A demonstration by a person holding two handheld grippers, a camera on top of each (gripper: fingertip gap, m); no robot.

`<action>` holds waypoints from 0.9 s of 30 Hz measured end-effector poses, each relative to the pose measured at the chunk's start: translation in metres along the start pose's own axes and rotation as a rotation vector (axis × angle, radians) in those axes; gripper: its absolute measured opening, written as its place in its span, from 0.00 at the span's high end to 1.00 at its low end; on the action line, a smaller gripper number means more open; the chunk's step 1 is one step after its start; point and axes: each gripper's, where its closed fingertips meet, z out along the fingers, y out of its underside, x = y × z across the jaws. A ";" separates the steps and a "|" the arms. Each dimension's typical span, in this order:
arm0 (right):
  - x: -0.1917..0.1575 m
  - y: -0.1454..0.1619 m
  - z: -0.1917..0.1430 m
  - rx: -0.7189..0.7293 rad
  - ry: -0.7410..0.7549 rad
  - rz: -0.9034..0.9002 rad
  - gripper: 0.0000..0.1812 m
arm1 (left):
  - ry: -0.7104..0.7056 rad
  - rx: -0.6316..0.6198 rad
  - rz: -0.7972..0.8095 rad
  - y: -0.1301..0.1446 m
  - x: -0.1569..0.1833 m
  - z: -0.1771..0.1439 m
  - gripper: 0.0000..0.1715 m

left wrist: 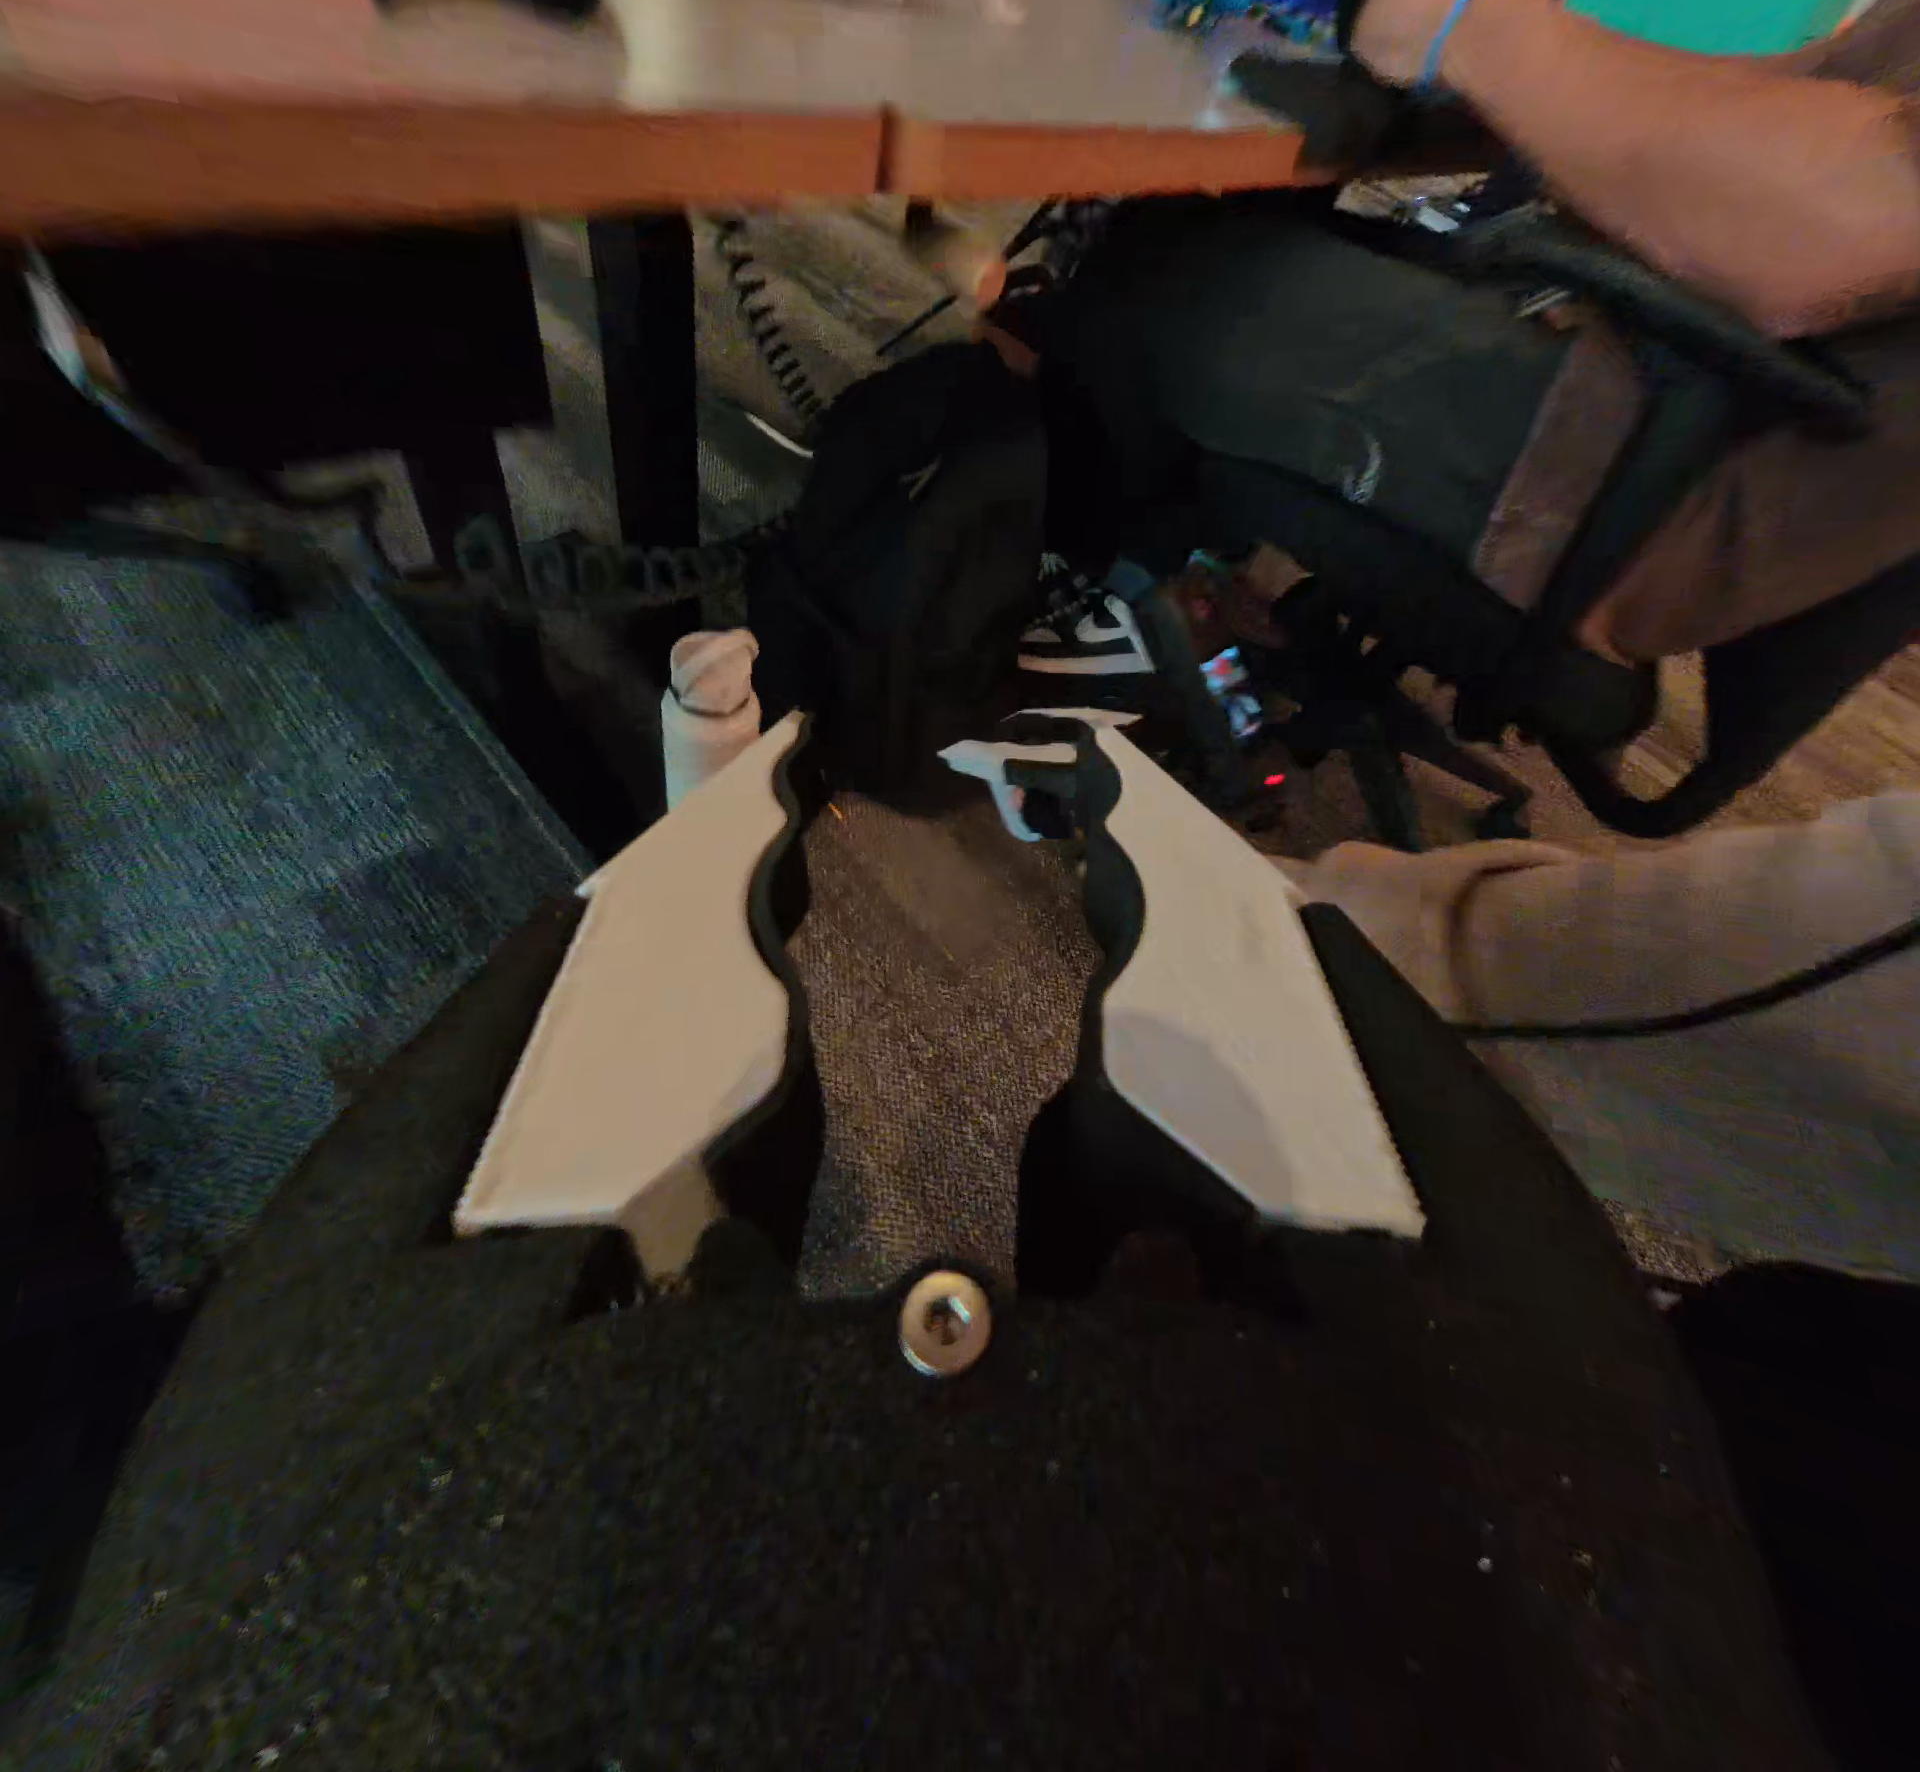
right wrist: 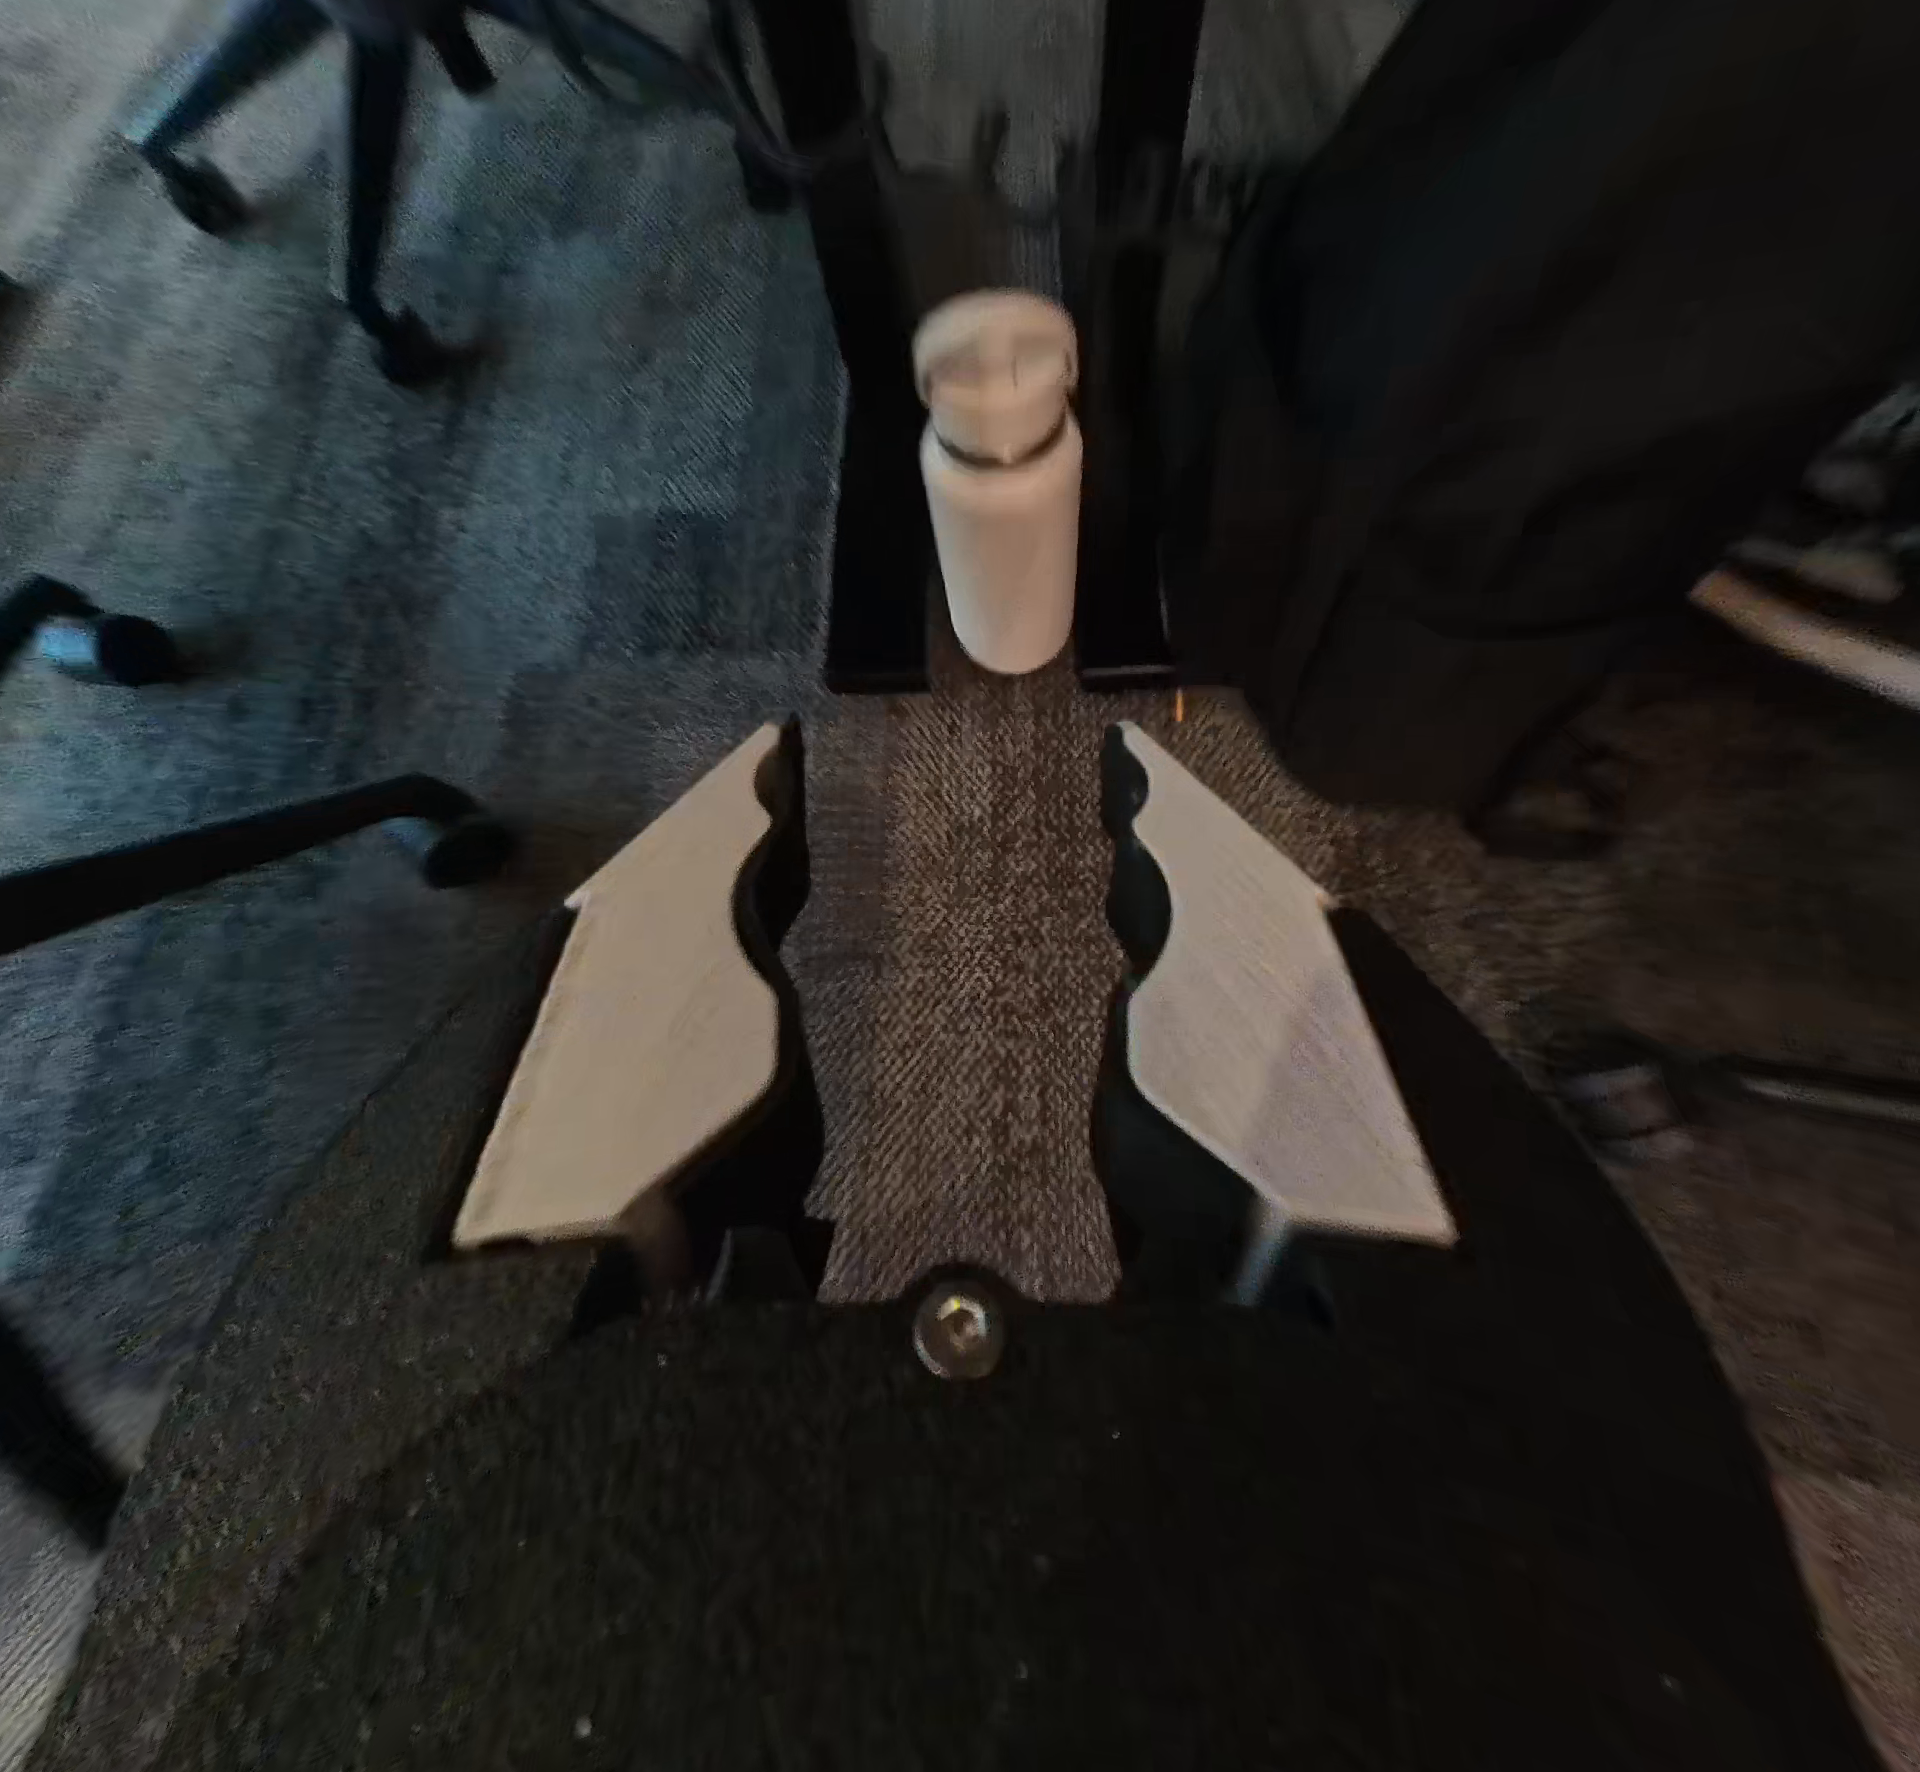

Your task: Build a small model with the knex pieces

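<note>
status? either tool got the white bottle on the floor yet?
Done: nothing visibly. The white bottle stands upright on the carpet between two black table legs, untouched. In hand: nothing; the right tool is open, lined up on the bottle but short of it; the left tool is open over carpet. Left: closing in and gripping.

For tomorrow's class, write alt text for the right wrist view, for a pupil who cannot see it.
An open right gripper points down at a white bottle standing upright on grey carpet, between two black table legs. Nothing is held between the white fingers. Black chair legs with castors stand to the upper left.
</note>
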 end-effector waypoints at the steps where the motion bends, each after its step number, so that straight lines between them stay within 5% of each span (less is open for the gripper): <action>1: 0.011 0.026 0.037 -0.017 -0.002 0.017 0.69 | 0.001 -0.008 -0.028 0.024 -0.006 0.015 0.71; 5: 0.054 0.112 0.157 -0.068 0.009 0.030 0.72 | 0.023 -0.060 0.001 0.096 -0.030 0.058 0.72; 11: 0.116 0.162 0.268 -0.084 0.068 0.033 0.76 | -0.015 -0.178 -0.041 0.127 -0.093 0.082 0.72; 13: 0.128 0.165 0.292 -0.089 0.074 0.029 0.78 | -0.053 -0.195 -0.053 0.134 -0.111 0.077 0.72; 19: 0.144 0.176 0.333 -0.115 0.086 -0.027 0.81 | -0.060 -0.339 0.241 0.167 -0.114 0.072 0.74; 27: 0.157 0.183 0.372 -0.128 0.146 -0.037 0.86 | -0.044 -0.375 0.224 0.187 -0.111 0.061 0.74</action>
